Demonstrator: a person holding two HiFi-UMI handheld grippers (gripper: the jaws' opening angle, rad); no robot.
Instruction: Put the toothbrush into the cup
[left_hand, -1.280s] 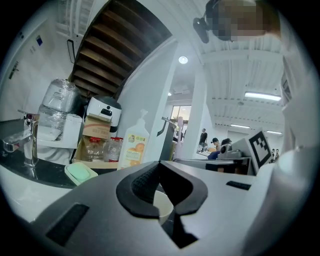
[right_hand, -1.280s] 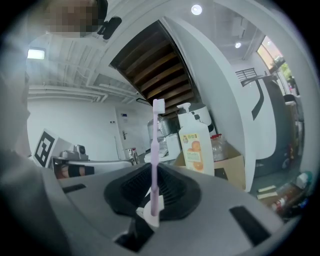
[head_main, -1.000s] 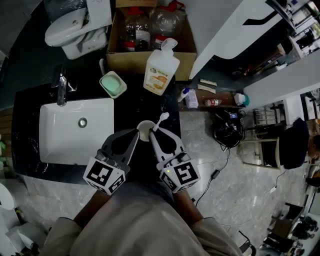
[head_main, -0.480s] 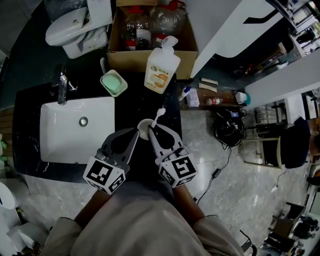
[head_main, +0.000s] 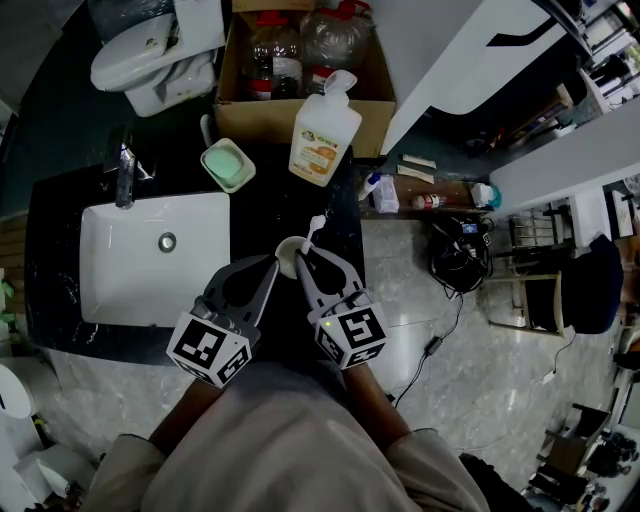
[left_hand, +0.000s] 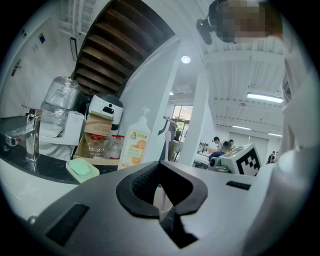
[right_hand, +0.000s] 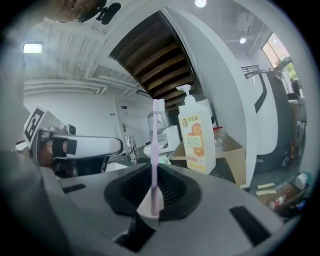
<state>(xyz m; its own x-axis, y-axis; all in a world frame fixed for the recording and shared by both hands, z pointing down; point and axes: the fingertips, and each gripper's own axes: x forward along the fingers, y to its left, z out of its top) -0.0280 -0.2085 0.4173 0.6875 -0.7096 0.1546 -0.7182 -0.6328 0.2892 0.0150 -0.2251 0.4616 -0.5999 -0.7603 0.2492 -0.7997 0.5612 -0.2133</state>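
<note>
A small white cup (head_main: 287, 256) stands on the black counter (head_main: 262, 215), right of the sink. My left gripper (head_main: 274, 264) reaches it from the near side and is shut on its wall; in the left gripper view the white cup (left_hand: 162, 197) sits pinched between the dark pads. My right gripper (head_main: 302, 260) is shut on the lower handle of a pale toothbrush (head_main: 314, 232), at the cup's right rim. The brush head points up and away from me. In the right gripper view the toothbrush (right_hand: 154, 150) rises straight from the jaws, bristles on top. Its lower end is hidden.
A white sink (head_main: 95, 300) with a chrome faucet (head_main: 123, 180) fills the counter's left. Behind the cup are a green soap dish (head_main: 227, 166), a pump bottle (head_main: 322, 130) and a cardboard box (head_main: 300, 112) of bottles. The counter edge drops to the floor just right of the cup.
My right gripper has shifted slightly left and away from me, bringing the toothbrush closer over the cup. The left gripper and the cup have stayed put.
</note>
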